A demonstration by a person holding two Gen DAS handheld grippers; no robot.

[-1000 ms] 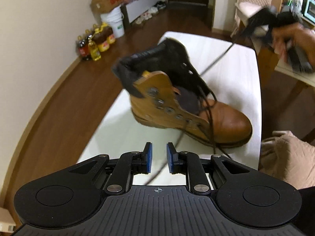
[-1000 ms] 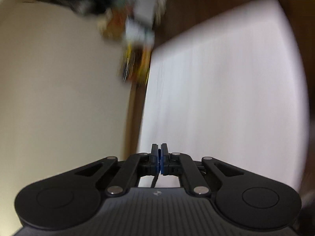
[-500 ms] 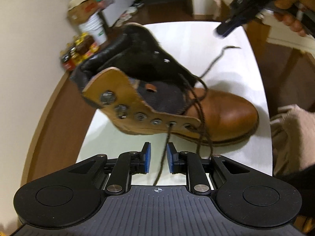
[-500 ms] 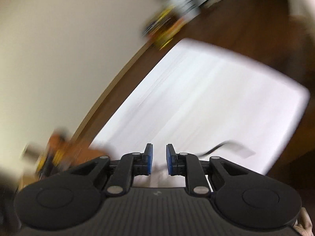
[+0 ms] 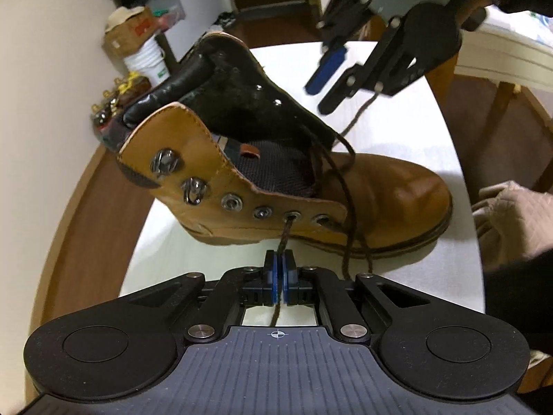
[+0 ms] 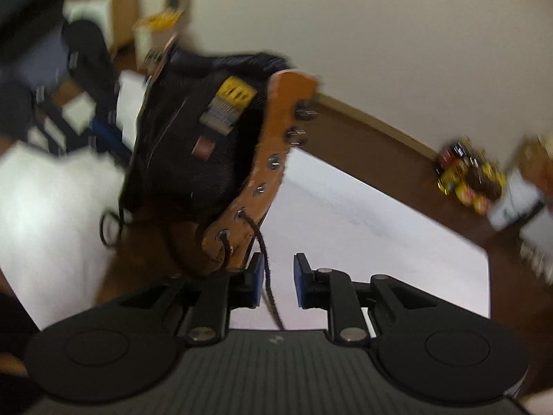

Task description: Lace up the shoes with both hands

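Observation:
A tan leather boot (image 5: 387,200) lies on the white table (image 5: 442,131), toe to the right, its tongue open. My left gripper (image 5: 279,269) sits just in front of the near eyelet row, its jaws closing, the blue pads pressed on the dark brown lace (image 5: 284,238) that comes out of an eyelet. Beyond the boot hangs my right gripper (image 5: 319,95), its jaws opening. In the blurred right wrist view the right gripper (image 6: 276,276) has the other lace end (image 6: 264,259) running loose between its fingers, close to the left pad, from the boot's (image 6: 266,173) far flap.
Bottles (image 5: 117,103), a white bucket (image 5: 145,62) and a cardboard box (image 5: 131,31) stand on the wooden floor to the left. A beige cloth (image 5: 511,218) lies at the table's right edge. A wooden-legged table (image 5: 497,62) stands behind on the right.
My left jaws have shut on the lace. The right gripper has let go of its lace, opened, rolled over and swung in toward the boot.

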